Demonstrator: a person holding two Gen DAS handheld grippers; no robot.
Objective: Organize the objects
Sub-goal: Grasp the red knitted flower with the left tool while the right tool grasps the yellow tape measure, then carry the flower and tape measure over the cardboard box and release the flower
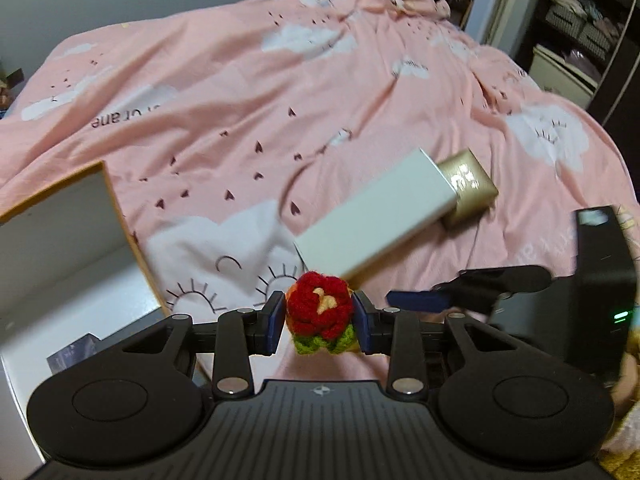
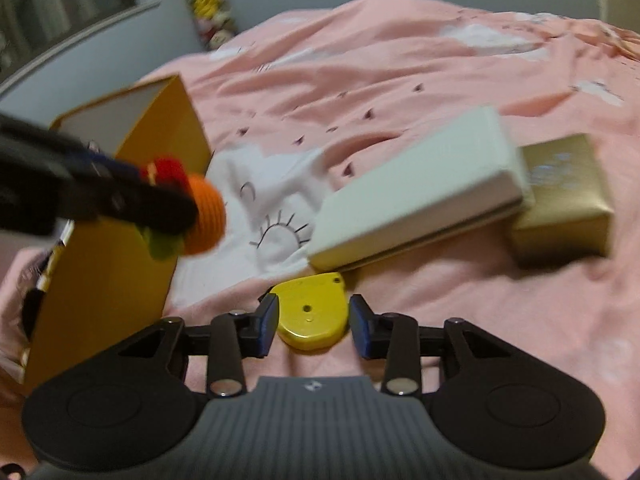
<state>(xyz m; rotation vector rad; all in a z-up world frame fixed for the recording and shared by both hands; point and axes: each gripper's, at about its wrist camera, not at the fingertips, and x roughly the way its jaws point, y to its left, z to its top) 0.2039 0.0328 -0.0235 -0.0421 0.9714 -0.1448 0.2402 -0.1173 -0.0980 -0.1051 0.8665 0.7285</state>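
Clearly, red-and-green crocheted flower (image 1: 319, 316) sits pinched in left claw (image 1: 319, 322).

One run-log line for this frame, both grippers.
left gripper: shut on crochet flower | right gripper: shut on yellow tape measure | open box: left, on bed

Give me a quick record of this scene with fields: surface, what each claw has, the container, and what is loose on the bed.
surface: pink cloud-print bedspread
left claw: shut on crocheted red flower
right claw: around yellow tape measure, pads at its sides
container: open yellow box, standing left of both claws
loose items: white box lying against gold box
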